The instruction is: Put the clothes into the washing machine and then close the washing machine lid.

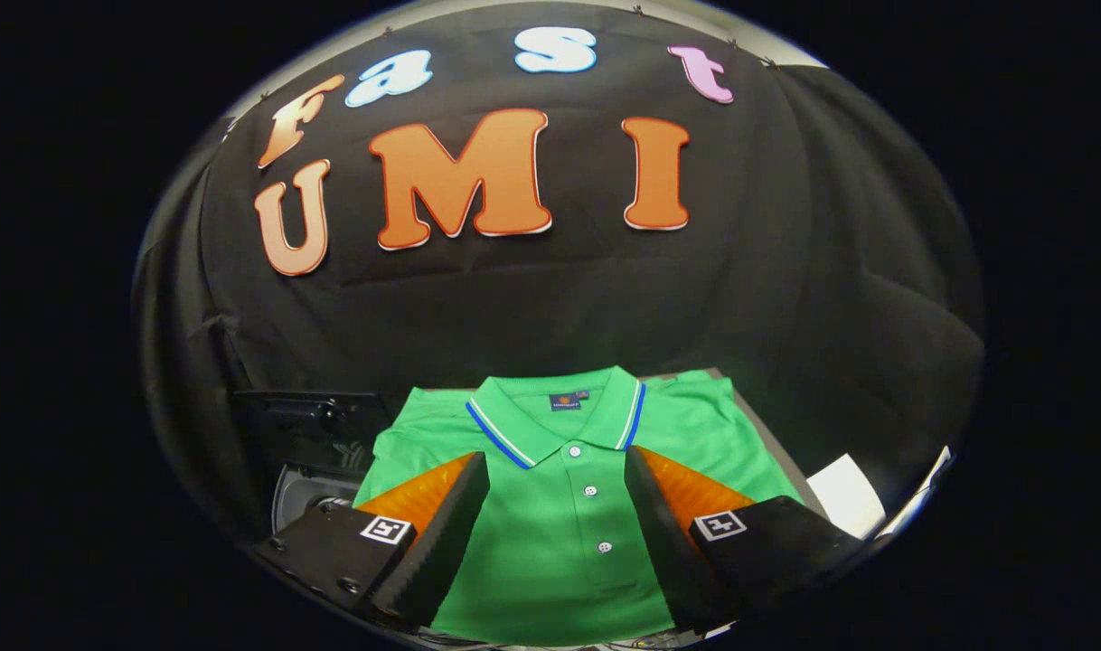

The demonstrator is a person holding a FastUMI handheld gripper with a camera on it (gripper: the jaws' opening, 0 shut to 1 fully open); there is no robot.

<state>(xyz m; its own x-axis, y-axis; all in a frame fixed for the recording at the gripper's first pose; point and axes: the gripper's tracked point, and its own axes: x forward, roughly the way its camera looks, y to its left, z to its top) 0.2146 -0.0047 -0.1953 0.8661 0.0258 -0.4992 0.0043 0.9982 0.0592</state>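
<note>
A folded green polo shirt [559,533] with a blue-and-white trimmed collar lies flat under my gripper [558,461]. Its button placket runs straight down between my two fingers. The fingers are spread wide apart, one on each side of the collar, and nothing is pinched between them. I cannot tell whether the fingertips touch the fabric. To the left of the shirt, beyond my left finger, I see the dark washing machine [311,443] with its round opening [311,502] partly hidden by that finger.
A white sheet [844,493] lies to the right of the shirt, past my right finger. The shirt rests on a grey surface [767,434] whose edge shows at the shirt's right side. Black cloth hangs behind everything.
</note>
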